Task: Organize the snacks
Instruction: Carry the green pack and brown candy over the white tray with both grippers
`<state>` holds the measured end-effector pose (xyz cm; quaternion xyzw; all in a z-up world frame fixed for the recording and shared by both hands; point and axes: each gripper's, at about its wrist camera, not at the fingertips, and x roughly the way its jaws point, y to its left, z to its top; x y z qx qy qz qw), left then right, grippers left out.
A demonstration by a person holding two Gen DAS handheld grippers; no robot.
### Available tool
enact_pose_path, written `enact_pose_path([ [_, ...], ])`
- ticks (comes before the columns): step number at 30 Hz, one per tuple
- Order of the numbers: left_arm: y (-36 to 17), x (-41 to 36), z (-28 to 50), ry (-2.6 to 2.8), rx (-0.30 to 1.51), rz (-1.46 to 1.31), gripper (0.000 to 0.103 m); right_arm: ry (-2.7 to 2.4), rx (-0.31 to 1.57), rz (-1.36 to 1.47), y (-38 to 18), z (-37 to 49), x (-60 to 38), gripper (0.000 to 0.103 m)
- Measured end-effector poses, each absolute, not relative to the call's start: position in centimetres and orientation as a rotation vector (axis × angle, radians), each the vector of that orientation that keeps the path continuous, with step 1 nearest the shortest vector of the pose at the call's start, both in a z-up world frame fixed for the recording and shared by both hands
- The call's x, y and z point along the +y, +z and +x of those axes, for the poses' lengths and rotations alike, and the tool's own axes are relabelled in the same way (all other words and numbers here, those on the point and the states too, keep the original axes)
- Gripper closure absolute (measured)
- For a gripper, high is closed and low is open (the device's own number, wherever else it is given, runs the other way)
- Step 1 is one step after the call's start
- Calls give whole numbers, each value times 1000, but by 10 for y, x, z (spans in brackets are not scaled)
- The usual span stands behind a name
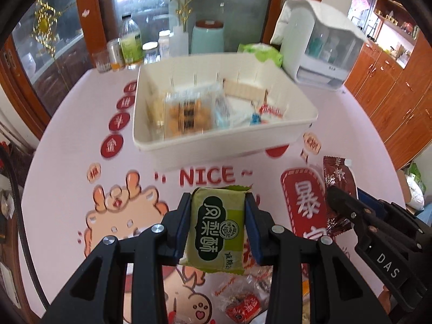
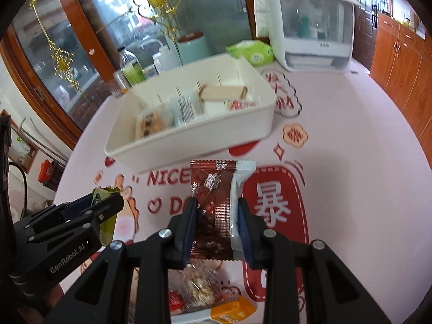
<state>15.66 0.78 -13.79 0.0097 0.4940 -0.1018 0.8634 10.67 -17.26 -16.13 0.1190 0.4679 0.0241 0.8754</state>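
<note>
Round table under a pink printed cloth [image 1: 67, 162] with red Chinese characters and a cartoon animal, set before glass-fronted wooden cabinets.

Nearest, at the table's front edge: a small heap of loose snack packets [image 2: 199, 289], still unsorted, lying beneath both tools.

Just above that heap, black left gripper [image 1: 218, 224] clamped on a green rectangular pastry packet [image 1: 216, 226], fingers pressed against its two long sides, packet lifted off the cloth. Alongside, black right gripper [image 2: 217, 229] clamped the same way on a shiny brown foil snack packet with a silver edge [image 2: 216, 205], also raised. Grippers near each other, not touching.

Further on, past the word "NICE": a white rectangular plastic bin [image 1: 205, 145] with slotted dividers, already holding several packets, blurred and hard to identify.

Beyond the bin: a green tissue pack [image 2: 251, 51], bottles and jars [image 1: 131, 43], and a white countertop cabinet with a clear window [image 2: 305, 24].

Likely best handled by carrying each packet forward over the near rim before lowering, one tool at a time to avoid a clash, releasing only once low inside a free compartment, and keeping grip gentle so the pastry was not crushed.
</note>
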Motion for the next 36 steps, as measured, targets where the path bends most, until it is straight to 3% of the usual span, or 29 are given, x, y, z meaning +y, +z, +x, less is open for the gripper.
enact_pose_path([
  [19, -38, -9, 249, -199, 809, 115, 67, 23, 763, 181, -62, 183, -170, 73],
  [25, -46, -13, 291, -177, 848, 126, 67, -21, 754, 175, -53, 222, -172, 73],
  [33, -83, -17, 322, -161, 901, 182, 67, -34, 835, 144, -81, 262, -160, 73],
  [35, -92, -17, 326, -153, 915, 194, 65, -33, 856, 124, -90, 269, -155, 72],
  [36, -96, -16, 328, -148, 919, 197, 57, -35, 866, 114, -94, 271, -153, 71],
])
